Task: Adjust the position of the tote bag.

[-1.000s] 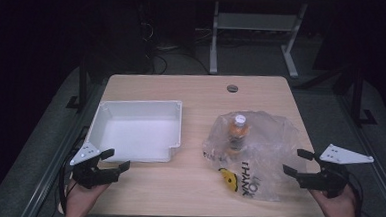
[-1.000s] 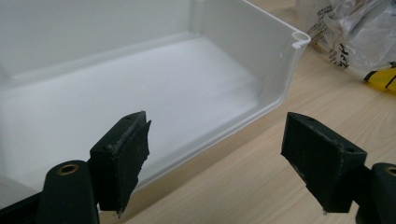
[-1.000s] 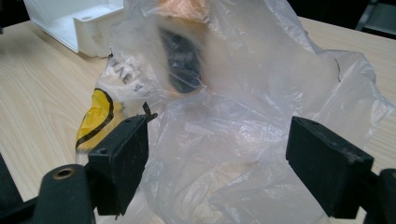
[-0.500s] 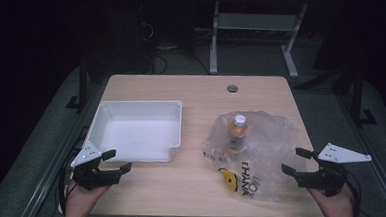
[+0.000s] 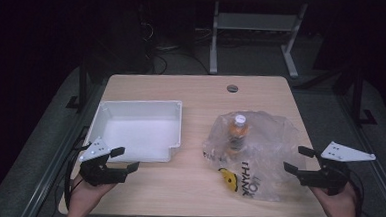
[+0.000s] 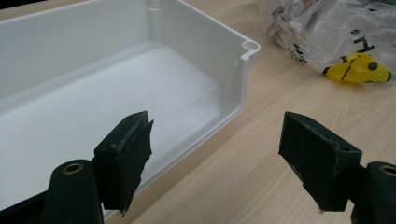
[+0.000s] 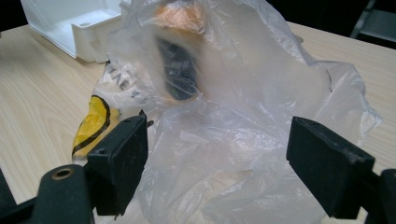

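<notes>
A clear plastic bag (image 5: pixel 259 152) with black lettering and a yellow smiley face (image 5: pixel 229 178) lies on the right half of the wooden table (image 5: pixel 196 96). Inside it stands a bottle (image 5: pixel 237 131) with an orange drink and a white cap. An empty white tray (image 5: pixel 137 128) sits on the left half. My left gripper (image 5: pixel 125 159) is open just in front of the tray's near rim (image 6: pixel 224 109). At the bag's right edge my right gripper (image 5: pixel 298 160) is open, and the bag (image 7: pixel 233 116) lies ahead between its jaws.
A round cable hole (image 5: pixel 232 88) sits near the table's far edge. Beyond the table stand the legs of a white frame (image 5: pixel 258 27) and cables on a dark floor. The table's front edge runs just under both hands.
Both grippers have shifted slightly; the right one has edged a little left toward the bag. The bag, bottle and tray have not moved.
</notes>
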A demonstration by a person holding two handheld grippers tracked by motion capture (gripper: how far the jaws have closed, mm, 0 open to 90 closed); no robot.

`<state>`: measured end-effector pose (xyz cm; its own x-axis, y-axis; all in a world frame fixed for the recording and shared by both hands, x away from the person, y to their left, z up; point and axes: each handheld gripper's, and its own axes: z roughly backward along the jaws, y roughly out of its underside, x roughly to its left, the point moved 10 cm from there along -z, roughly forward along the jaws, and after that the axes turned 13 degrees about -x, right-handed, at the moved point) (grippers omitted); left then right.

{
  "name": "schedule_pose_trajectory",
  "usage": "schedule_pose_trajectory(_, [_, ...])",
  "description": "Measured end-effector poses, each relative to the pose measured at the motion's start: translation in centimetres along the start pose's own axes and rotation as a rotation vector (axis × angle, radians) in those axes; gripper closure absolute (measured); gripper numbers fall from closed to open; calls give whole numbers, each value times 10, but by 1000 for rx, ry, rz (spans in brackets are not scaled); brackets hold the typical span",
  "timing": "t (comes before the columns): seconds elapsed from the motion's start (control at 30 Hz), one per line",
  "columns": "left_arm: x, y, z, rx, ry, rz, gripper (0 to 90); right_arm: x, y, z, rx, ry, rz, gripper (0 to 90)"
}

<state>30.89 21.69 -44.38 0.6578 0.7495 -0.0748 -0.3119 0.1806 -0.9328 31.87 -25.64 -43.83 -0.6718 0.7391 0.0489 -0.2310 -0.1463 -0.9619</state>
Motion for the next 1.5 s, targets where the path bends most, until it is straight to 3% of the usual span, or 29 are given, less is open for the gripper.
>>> schedule_pose_trajectory(0.67, [-24, -32, -29, 38, 122, -74, 244, -1, -2, 0, -3, -6, 7, 203])
schedule_pose_trajectory(1.5, [-76, -74, -96, 93, 276, -167, 263, -5, -4, 3, -15, -11, 13, 214])
